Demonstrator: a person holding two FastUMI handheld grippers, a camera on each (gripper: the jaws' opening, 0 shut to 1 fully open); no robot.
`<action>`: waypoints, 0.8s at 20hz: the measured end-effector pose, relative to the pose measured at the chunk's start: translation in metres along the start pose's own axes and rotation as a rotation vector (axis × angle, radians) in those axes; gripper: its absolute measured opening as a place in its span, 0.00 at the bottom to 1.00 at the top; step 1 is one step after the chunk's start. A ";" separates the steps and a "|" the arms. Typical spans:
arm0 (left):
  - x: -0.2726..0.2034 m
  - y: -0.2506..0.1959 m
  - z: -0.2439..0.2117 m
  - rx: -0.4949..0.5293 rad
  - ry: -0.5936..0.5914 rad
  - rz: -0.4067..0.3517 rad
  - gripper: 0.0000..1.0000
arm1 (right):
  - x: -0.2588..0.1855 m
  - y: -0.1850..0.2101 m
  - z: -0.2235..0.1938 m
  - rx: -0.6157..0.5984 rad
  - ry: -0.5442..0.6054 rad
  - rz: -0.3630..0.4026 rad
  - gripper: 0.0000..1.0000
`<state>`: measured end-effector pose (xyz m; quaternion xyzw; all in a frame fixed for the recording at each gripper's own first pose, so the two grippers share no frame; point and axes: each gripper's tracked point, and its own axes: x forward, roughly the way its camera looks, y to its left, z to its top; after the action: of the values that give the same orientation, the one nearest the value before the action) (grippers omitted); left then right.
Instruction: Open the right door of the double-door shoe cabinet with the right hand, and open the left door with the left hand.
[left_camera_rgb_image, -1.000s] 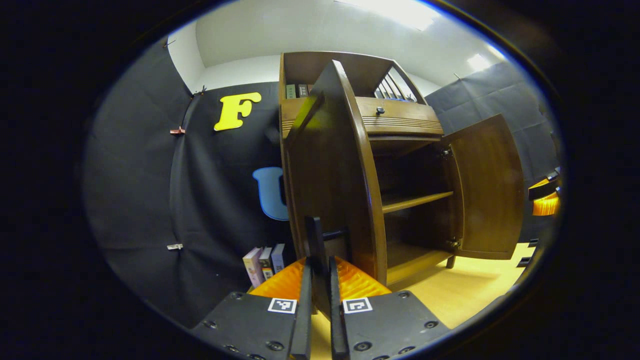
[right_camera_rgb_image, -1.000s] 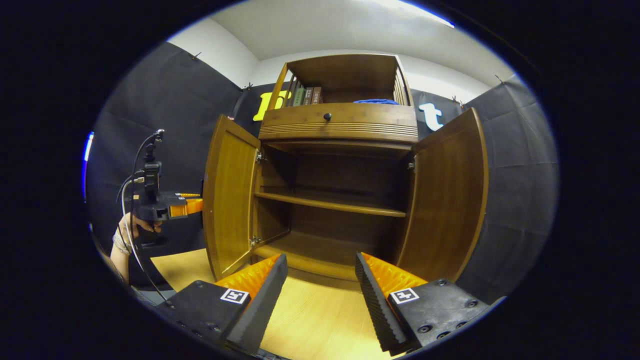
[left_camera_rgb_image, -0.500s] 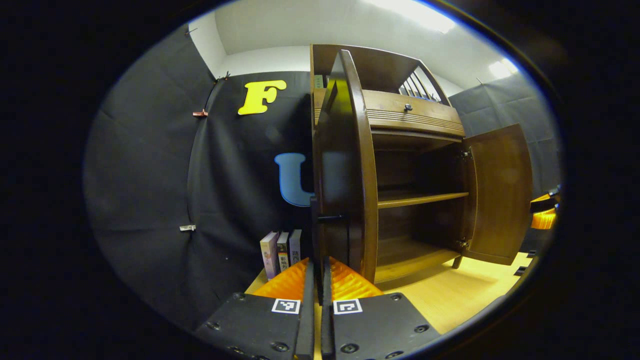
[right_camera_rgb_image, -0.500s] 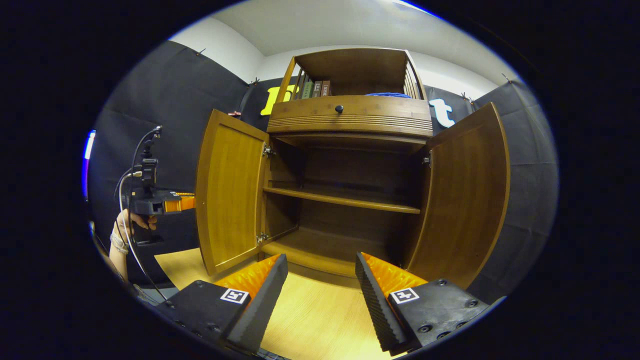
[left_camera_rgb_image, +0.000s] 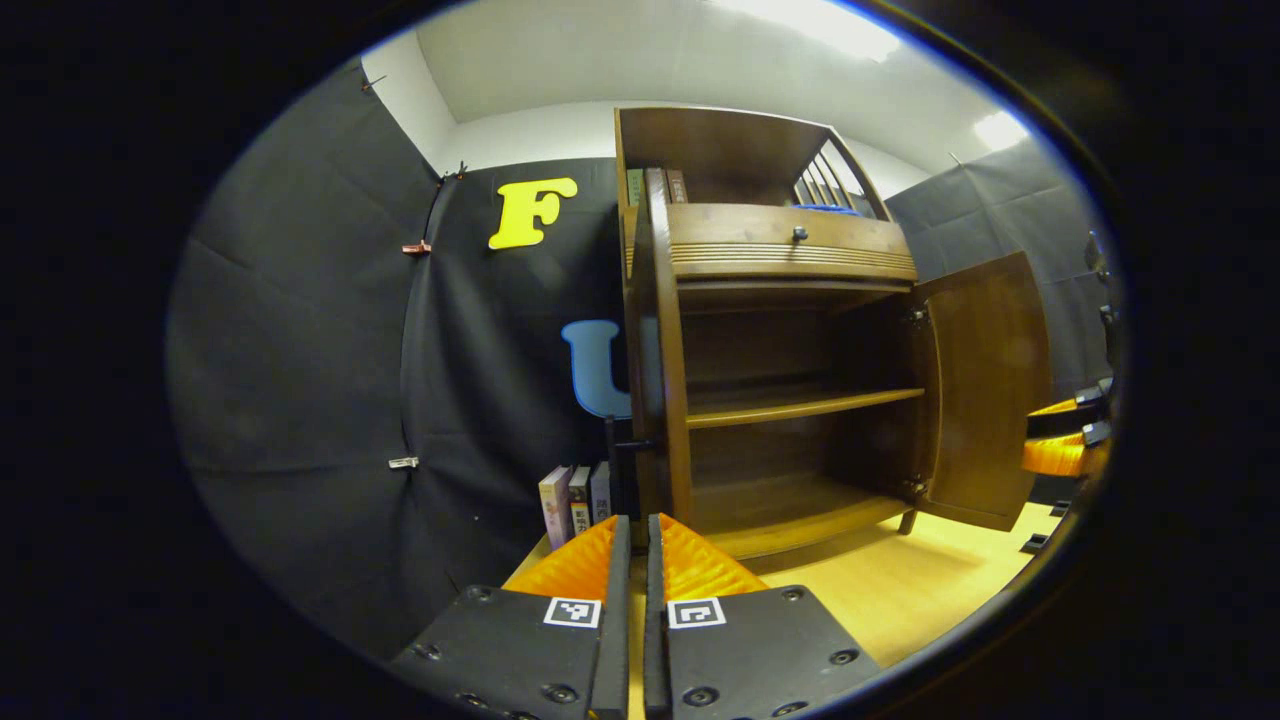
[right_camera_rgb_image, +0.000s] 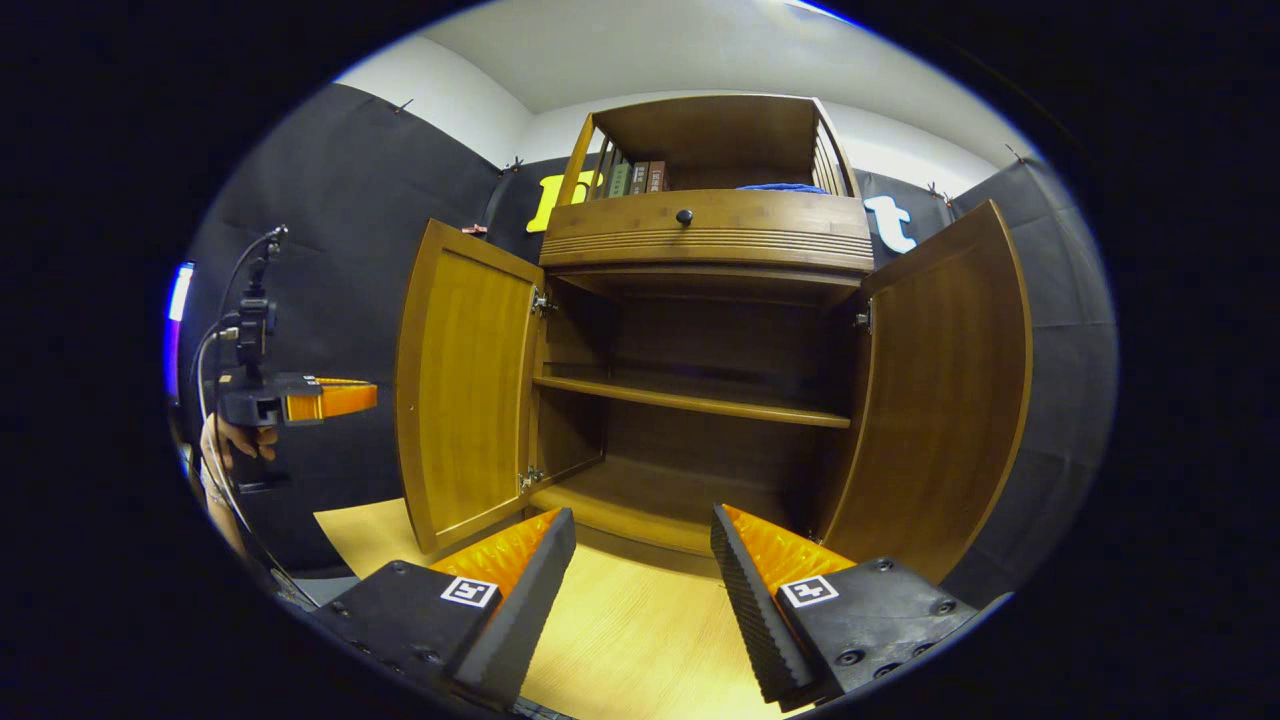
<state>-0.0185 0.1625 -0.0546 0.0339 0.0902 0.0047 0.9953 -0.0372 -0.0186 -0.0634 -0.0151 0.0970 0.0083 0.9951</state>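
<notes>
A recording booth dressed as a home corner: black cloth walls (right_camera_rgb_image: 330, 200) pinned up with clips (left_camera_rgb_image: 404, 462) surround a wooden shoe cabinet (right_camera_rgb_image: 705, 240) on a pale wood floor (right_camera_rgb_image: 640, 640). Books (left_camera_rgb_image: 572, 500) stand beside it, under white ceiling lights (left_camera_rgb_image: 820, 25).

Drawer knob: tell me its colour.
The drawer knob is black; clearest in the right gripper view.

1. Black cloth walls (right_camera_rgb_image: 330, 200) hang around the booth, pinned up with small clips (left_camera_rgb_image: 404, 462).
2. Above the cloth runs a white wall (right_camera_rgb_image: 450, 95) and a white ceiling (left_camera_rgb_image: 600, 50) with bright ceiling lights (left_camera_rgb_image: 810, 15).
3. The floor is a pale wooden board (right_camera_rgb_image: 640, 640).
4. A few books (left_camera_rgb_image: 575, 500) stand upright at the foot of the cloth, seemingly on the board, though their base is hidden.
</notes>
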 end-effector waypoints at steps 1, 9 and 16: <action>-0.001 -0.008 0.004 -0.002 -0.008 -0.007 0.06 | 0.000 -0.001 0.001 0.003 0.000 -0.001 0.87; 0.003 -0.097 0.018 0.001 -0.049 -0.154 0.67 | -0.013 -0.016 0.009 0.018 -0.032 -0.043 0.87; -0.001 -0.150 0.043 0.009 -0.133 -0.176 0.96 | -0.021 -0.034 0.011 0.046 -0.029 -0.094 0.87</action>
<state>-0.0108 0.0098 -0.0221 0.0306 0.0264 -0.0857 0.9955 -0.0548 -0.0524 -0.0476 0.0032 0.0816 -0.0406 0.9958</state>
